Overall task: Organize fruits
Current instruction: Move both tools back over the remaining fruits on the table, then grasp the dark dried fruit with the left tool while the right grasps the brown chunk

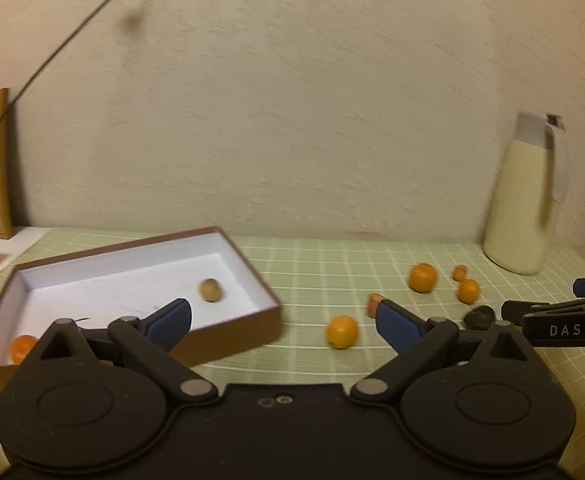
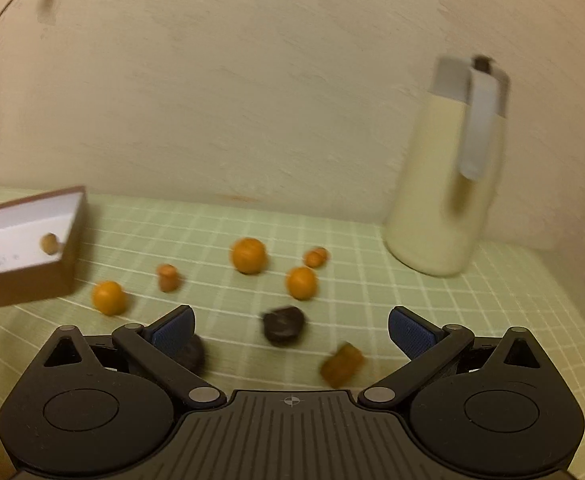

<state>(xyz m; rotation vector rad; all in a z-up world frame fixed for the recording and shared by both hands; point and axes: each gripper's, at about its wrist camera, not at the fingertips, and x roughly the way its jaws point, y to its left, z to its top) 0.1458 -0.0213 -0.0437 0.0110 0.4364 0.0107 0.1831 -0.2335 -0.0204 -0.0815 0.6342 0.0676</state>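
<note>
While both claws hang released and empty, the dark wrinkled round fruit [image 2: 283,326] lies on the green checked tablecloth [image 2: 452,320] just ahead of the right gripper [image 2: 290,330], apparently nearer than the left gripper [image 1: 282,322].

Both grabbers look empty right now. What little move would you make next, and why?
Probably ease the open right gripper forward onto the dark fruit lying just ahead between its fingers, then close. Most fruit still lies loose on the green cloth, outside the box.
</note>
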